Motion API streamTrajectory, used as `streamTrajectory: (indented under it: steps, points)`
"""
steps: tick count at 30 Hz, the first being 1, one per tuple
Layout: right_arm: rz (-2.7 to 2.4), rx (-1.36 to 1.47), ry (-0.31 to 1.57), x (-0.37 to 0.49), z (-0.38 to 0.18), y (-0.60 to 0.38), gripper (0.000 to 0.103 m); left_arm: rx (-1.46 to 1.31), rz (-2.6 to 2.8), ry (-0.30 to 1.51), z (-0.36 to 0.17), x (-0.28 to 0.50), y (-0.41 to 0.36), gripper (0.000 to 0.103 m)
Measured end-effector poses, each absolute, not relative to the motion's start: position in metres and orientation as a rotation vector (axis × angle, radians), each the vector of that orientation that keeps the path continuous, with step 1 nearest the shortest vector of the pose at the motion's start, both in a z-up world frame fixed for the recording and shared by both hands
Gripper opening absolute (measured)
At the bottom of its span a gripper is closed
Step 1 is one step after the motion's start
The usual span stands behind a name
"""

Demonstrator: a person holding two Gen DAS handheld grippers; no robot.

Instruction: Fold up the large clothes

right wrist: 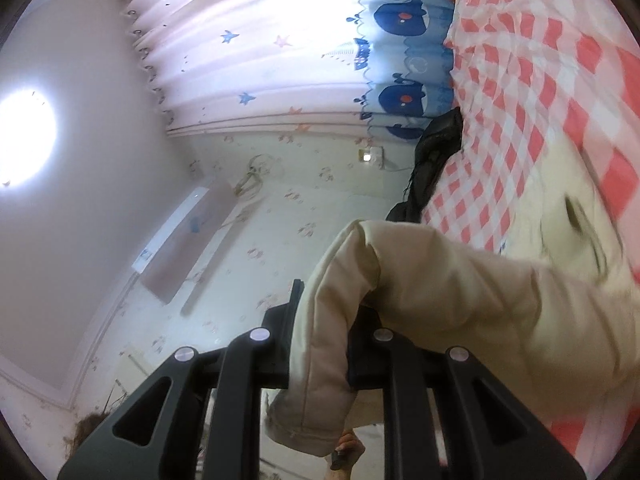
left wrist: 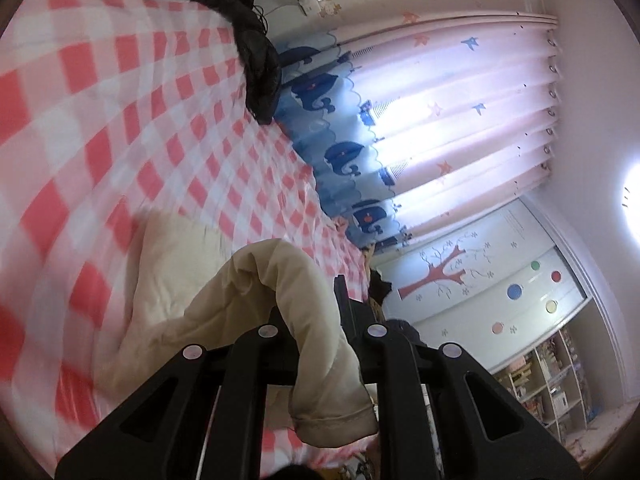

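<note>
A cream padded garment [left wrist: 180, 280] lies on the bed with the pink and white checked cover [left wrist: 120, 120]. My left gripper [left wrist: 316, 312] is shut on one cream sleeve [left wrist: 316, 344], whose cuff hangs down between the fingers. My right gripper [right wrist: 324, 312] is shut on the other cream sleeve [right wrist: 320, 360], lifted off the bed; its cuff hangs toward the camera. The garment's body [right wrist: 560, 280] trails away over the checked cover [right wrist: 540, 60]. Both views are tilted sideways.
A black garment [left wrist: 240, 20] lies at the bed's far edge, also in the right view [right wrist: 432, 160]. Whale-print curtains [left wrist: 420, 120] cover a bright window. A shelf unit [left wrist: 552, 384] stands by the wall. A ceiling lamp [right wrist: 24, 136] glares.
</note>
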State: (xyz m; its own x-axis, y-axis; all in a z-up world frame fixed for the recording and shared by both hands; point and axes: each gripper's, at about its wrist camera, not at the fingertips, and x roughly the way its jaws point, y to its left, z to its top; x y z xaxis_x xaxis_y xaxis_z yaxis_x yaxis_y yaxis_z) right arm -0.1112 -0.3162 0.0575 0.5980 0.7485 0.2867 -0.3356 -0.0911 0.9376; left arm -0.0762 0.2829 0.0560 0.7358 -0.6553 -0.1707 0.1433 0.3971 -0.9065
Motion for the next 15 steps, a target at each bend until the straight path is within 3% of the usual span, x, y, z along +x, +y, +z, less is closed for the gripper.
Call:
streamTrajectory:
  steps: [6,15]
  points:
    - [0.862,1.356,0.419,-0.056,0.066,-0.319,0.021,-1.033,-0.488,0.583,0.059,-0.013,0.28,0.011]
    - [0.65,1.351,0.543,0.03,0.021,-0.317,0.021,-1.054,-0.354,0.675,0.002,0.087,0.272,0.011]
